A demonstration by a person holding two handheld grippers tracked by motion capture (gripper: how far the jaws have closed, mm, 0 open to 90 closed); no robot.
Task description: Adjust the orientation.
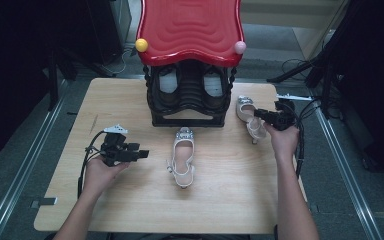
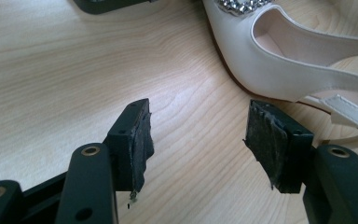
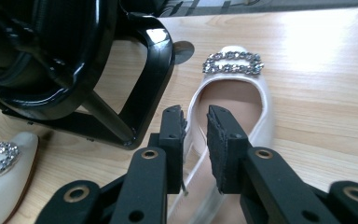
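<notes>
Slingback shoe (image 1: 250,116) lies right of black shoe rack (image 1: 187,102), under right gripper (image 3: 196,140); jaws slightly parted, strap between, no clamping seen. Light, soft upper; heel strap best gripped. Left gripper (image 2: 198,140) open, empty.

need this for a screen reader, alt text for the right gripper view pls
The right claw, its jaws a narrow gap apart, sits low over the strap end of a white shoe with a jewelled buckle on a wooden table. A black rack stands at left, with a second shoe's toe at the bottom left corner.
</notes>
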